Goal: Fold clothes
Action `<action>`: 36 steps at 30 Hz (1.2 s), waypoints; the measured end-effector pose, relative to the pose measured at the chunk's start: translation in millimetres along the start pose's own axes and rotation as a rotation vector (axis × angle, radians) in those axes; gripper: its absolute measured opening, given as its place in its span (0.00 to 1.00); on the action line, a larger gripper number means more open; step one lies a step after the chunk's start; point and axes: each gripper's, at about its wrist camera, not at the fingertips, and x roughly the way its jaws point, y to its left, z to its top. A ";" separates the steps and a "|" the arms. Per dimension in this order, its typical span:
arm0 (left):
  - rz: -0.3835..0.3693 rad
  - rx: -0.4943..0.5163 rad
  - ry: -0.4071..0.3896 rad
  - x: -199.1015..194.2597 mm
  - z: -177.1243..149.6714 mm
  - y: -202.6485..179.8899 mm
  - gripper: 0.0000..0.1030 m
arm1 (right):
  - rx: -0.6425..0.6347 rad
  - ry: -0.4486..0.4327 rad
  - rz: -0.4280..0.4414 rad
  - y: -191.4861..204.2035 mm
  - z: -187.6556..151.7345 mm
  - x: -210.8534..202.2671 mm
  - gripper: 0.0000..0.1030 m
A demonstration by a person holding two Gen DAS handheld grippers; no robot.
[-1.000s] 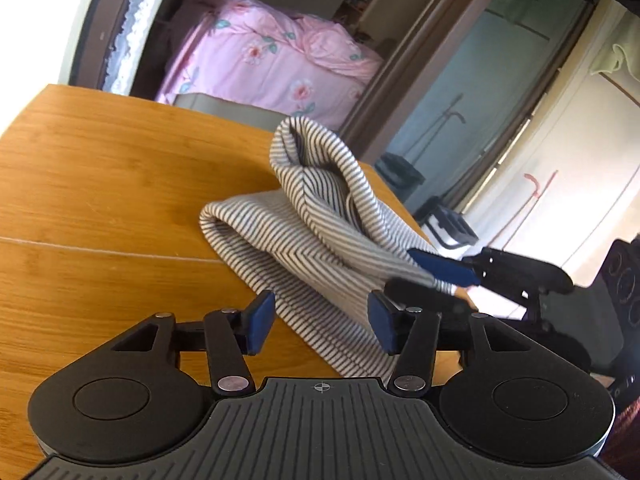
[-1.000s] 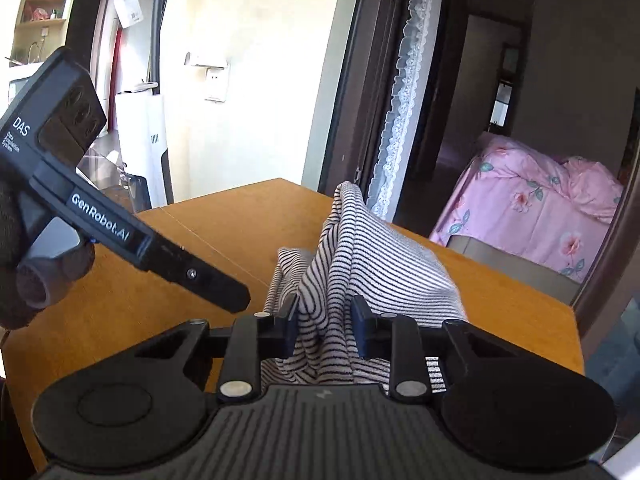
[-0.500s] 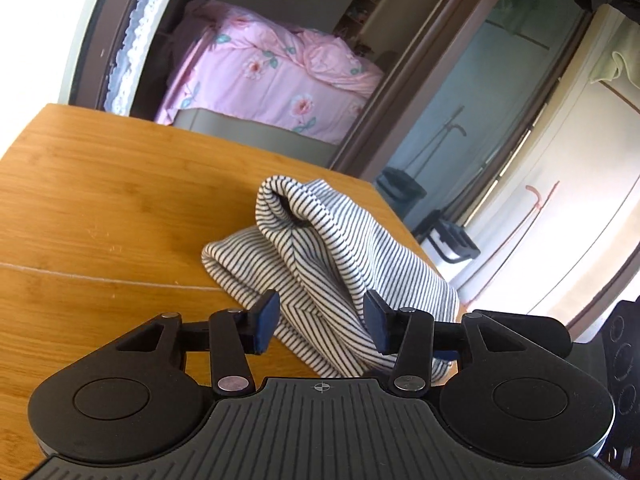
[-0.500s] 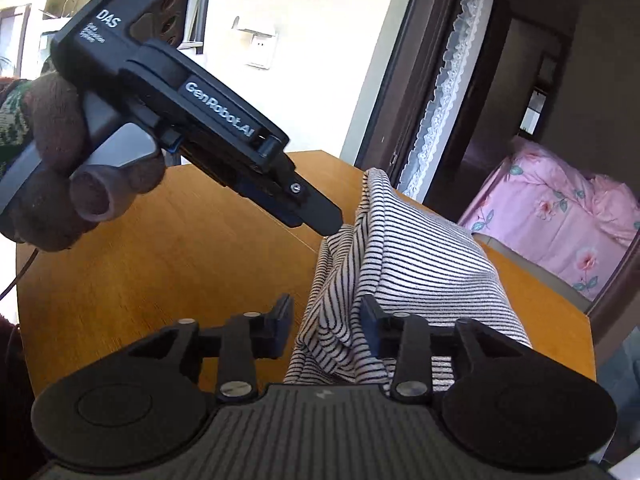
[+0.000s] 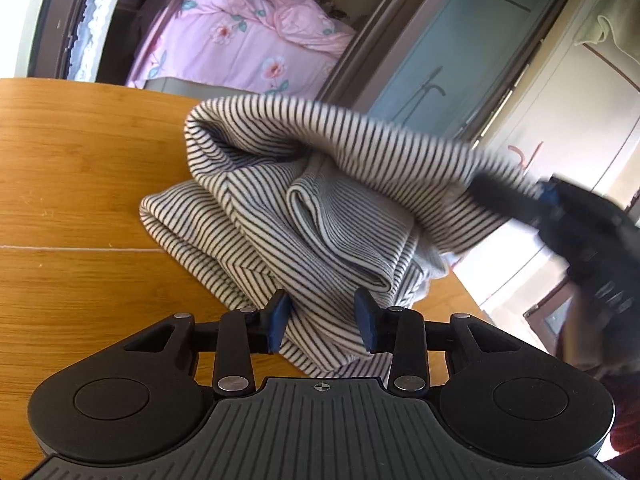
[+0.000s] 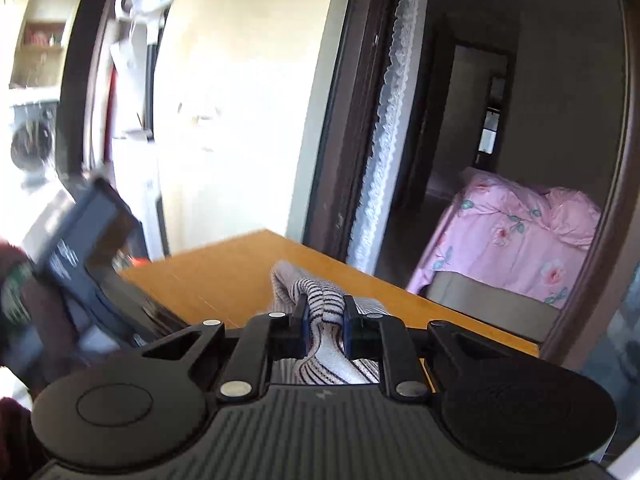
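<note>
The striped shirt (image 5: 304,216) lies bunched up on the wooden table (image 5: 72,184). The left gripper (image 5: 322,322) is low at the near edge of the shirt. Its jaws are closing, with a fold of the striped cloth between them. The right gripper (image 6: 323,320) has its jaws pinched tight on another fold and holds it up off the table. A pink flowered blanket (image 5: 236,36) shows in the room behind.
</note>
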 end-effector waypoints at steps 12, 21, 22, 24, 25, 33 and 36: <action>-0.039 -0.028 -0.003 -7.0 -12.4 14.0 0.43 | 0.177 0.212 0.133 -3.8 -65.3 50.7 0.15; 0.043 0.015 -0.229 -67.9 32.5 6.3 0.49 | -0.270 0.224 0.004 69.0 -83.3 54.2 0.17; 0.021 0.031 -0.236 -64.1 39.8 -0.1 0.49 | -0.310 0.226 -0.007 76.2 -83.6 54.5 0.18; -0.028 0.054 -0.223 -46.3 53.2 -9.3 0.51 | -0.349 0.226 -0.012 84.6 -83.8 55.8 0.19; -0.036 0.060 -0.205 -33.5 59.3 -11.2 0.51 | -0.363 0.225 -0.010 86.9 -83.6 55.4 0.19; 0.012 -0.013 -0.069 30.0 64.3 31.2 0.38 | -0.114 0.131 0.119 50.5 -43.0 18.8 0.50; -0.002 -0.025 -0.071 27.9 61.6 37.8 0.38 | 0.000 0.137 0.126 34.0 -42.9 27.0 0.50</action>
